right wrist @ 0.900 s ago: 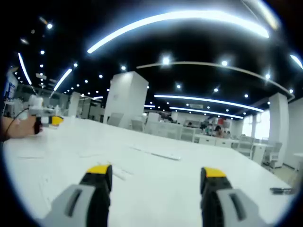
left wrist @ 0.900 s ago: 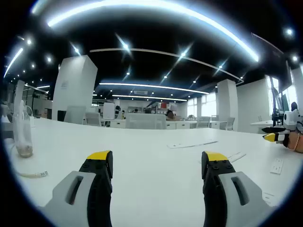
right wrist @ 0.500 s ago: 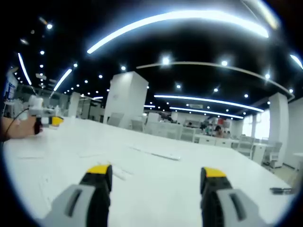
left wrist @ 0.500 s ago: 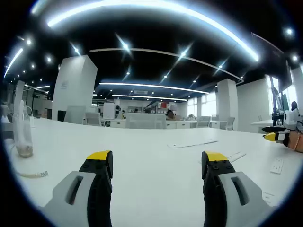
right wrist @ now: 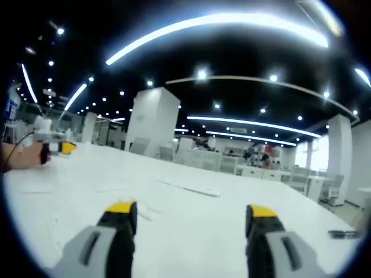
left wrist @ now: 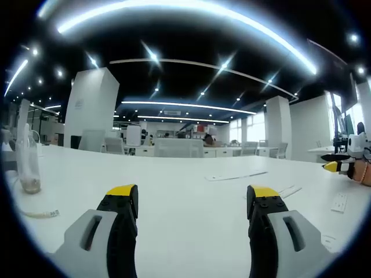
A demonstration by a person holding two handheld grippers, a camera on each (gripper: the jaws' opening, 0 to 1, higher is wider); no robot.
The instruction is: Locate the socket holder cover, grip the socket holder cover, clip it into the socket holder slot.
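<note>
Worktop (left wrist: 185,197), white and wide, runs under both pairs of tongs. The left tongs (left wrist: 193,200) stand spread, nothing between the yellow tips; the right tongs (right wrist: 188,215) are likewise spread and empty. In the left gripper view a long white strip (left wrist: 235,176) lies at 1 o'clock, a small socket piece (left wrist: 338,202) at 3 o'clock, a clear bottle (left wrist: 27,156) at 9 o'clock. Which of the flat white parts is the socket holder cover I cannot tell. In the right gripper view a hand (right wrist: 22,156) sits at 9 o'clock.
</note>
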